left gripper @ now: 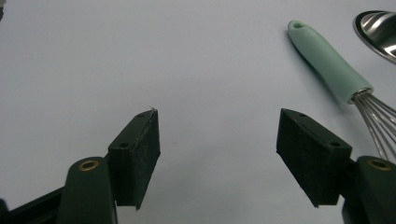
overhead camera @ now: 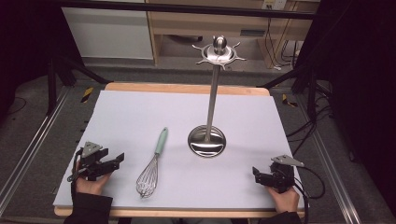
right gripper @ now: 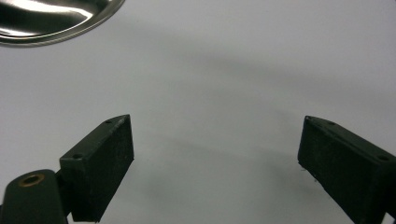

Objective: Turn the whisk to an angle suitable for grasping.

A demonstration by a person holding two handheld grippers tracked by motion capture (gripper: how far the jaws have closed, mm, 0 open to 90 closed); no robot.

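Both tools wide, empty: left tool (overhead camera: pixel 120 158), right tool (overhead camera: pixel 256 173); whisk (overhead camera: pixel 152 166) unlabelled, between.

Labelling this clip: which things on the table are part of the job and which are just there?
In the job:
- whisk, nearest the left gripper, jaws open and empty
- hanging stand with hooks on top
- right gripper, open and empty

Just there:
- grey mat covering the table
- wooden shelving behind
- cables on the floor
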